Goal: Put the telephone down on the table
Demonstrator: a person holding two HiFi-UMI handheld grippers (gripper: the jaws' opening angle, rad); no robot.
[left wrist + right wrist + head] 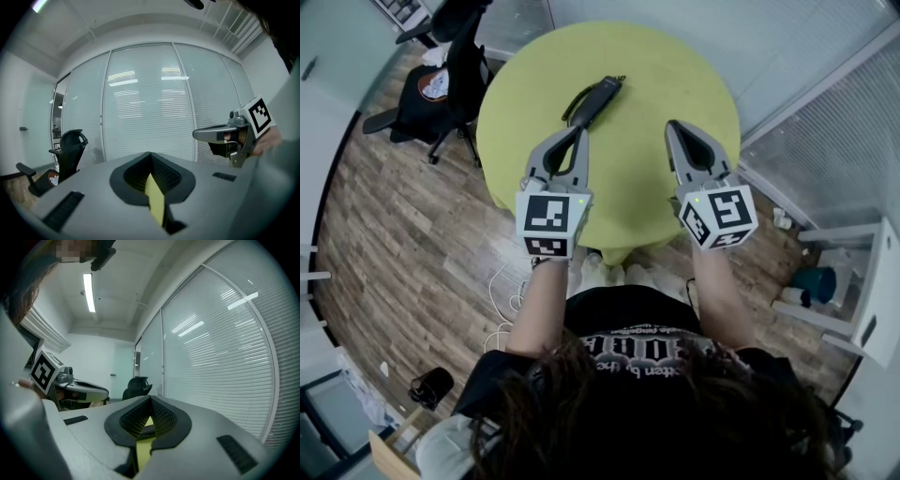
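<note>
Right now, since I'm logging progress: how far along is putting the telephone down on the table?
Done, it seems: the telephone lies flat on the yellow-green table, and neither gripper holds it. In hand: nothing; the left gripper and right gripper are shut and empty, over the table's near side. Left: nothing visible.

**Where things sit around the bench**

The bench (pixel 675 84) stands on the floor (pixel 394 234). The telephone (pixel 592 100) lies on the bench's far left part, slanting from near-left to far-right. The left hand-held gripper (pixel 578 131) is over the bench's near left part, with its tip just beside the telephone's near end. Whether the two touch cannot be told. The right hand-held gripper (pixel 672 125) is over the near right part, apart from the telephone. An office chair (pixel 450 75) stands left of the bench, near its edge. A glass wall (pixel 825 131) runs to the bench's right. Cables (pixel 502 300) lie on the floor off the bench's near-left edge.
</note>
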